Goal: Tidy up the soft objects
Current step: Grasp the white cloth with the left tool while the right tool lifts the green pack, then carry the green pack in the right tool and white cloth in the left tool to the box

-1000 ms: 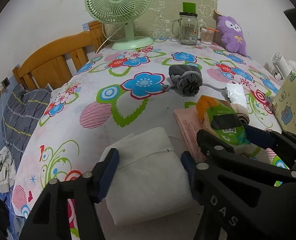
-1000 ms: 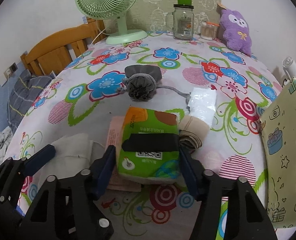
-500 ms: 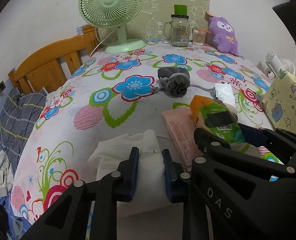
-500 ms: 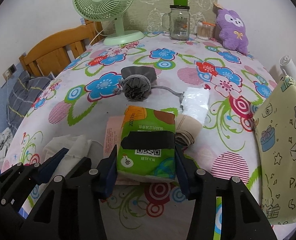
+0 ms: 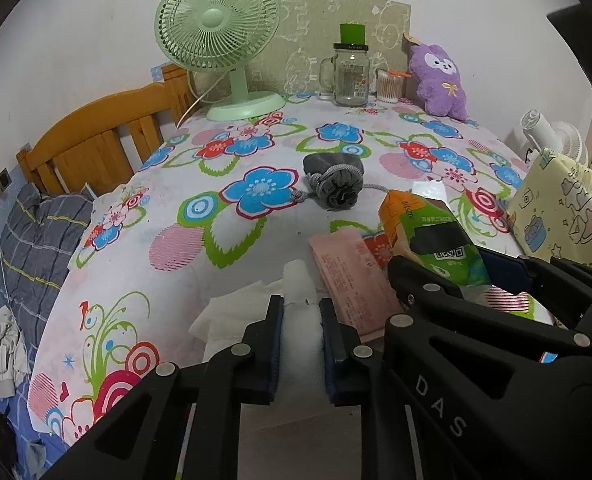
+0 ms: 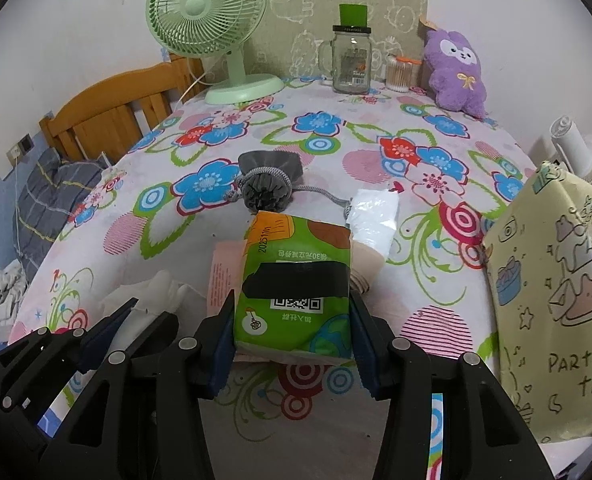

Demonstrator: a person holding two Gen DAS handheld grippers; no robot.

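White wall [image 5: 76,20], wooden headboard [image 5: 96,148] left, floral-clothed table [image 6: 376,132] w/ green fan [image 5: 220,36].

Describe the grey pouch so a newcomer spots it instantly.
Start at the green fan at the floral table's far edge. Come toward the camera to mid-table: the grey drawstring pouch lies just beyond the green tissue pack. It is the only grey, puckered item, cord trailing right.

This is a home, probably a bedroom. Far ahead of the left tool [image 5: 301,334], a green desk fan [image 5: 220,36], a glass jar [image 5: 351,76] and a purple plush toy [image 5: 440,78] stand against the wall on a worktop [image 5: 136,248] with a flowered cloth. To the tool's left there is a wooden headboard [image 5: 96,140], checked bedding [image 5: 36,240] and a wall socket [image 5: 1,182].
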